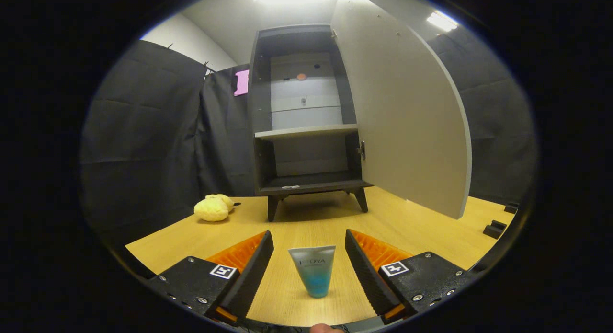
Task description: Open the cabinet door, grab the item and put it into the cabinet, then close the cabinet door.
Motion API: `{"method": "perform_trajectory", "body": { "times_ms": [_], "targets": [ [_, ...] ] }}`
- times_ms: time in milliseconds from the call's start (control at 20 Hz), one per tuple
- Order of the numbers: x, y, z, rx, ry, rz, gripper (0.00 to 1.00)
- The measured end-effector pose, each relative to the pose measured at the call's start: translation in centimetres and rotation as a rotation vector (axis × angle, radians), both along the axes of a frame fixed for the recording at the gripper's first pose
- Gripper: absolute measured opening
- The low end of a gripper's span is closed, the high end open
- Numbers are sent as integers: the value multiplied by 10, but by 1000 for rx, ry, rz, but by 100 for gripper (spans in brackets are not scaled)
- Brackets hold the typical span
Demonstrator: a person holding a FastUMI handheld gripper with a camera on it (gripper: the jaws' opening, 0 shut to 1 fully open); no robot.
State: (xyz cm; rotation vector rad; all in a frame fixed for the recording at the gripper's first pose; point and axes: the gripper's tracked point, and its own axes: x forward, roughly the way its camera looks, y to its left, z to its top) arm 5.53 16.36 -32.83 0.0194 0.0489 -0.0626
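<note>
While spread wide, gripper [309,256] flanks small blue-tinted plastic tube [313,270], touching neither finger. Beyond, dark cabinet [306,132], grey door [402,112] swung open. Tube lettering too blurred to read.

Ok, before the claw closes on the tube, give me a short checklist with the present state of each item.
1. Cabinet door open: ok, swung wide to the right of the cabinet.
2. Tube between the fingers of the claw: ok, standing on its cap, roughly centred in the gap.
3. Claw open: ok, both fingers apart from the tube, neither touching.
4. Room on the lower shelf: ok, apart from a small pale object near the front.
5. Path across the table to the cabinet: ok, the yellow sponge-like item lies off to the left.
6. Depth of tube along the fingers: cannot tell.
</note>
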Motion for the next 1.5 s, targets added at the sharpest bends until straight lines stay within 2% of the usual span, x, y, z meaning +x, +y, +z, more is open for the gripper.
{"method": "perform_trajectory", "body": {
  "times_ms": [100, 250, 550, 600, 700, 800, 1000, 1200, 1500],
  "targets": [
    [3, -9, -6, -50, -10, -35, 94],
    [5, -2, -30, -31, 46, -30, 94],
    [14, -17, -82, 23, 178, -108, 94],
    [18, -17, -82, 30, 178, -103, 87],
    [20, -21, -82, 40, 180, -111, 48],
    [21, -22, -80, 37, 196, -106, 45],
    [23, -16, -50, 26, 182, -82, 45],
    [22, -11, -3, 11, 170, -45, 45],
    [30, -12, 69, -31, 167, -33, 45]
  ]
}}
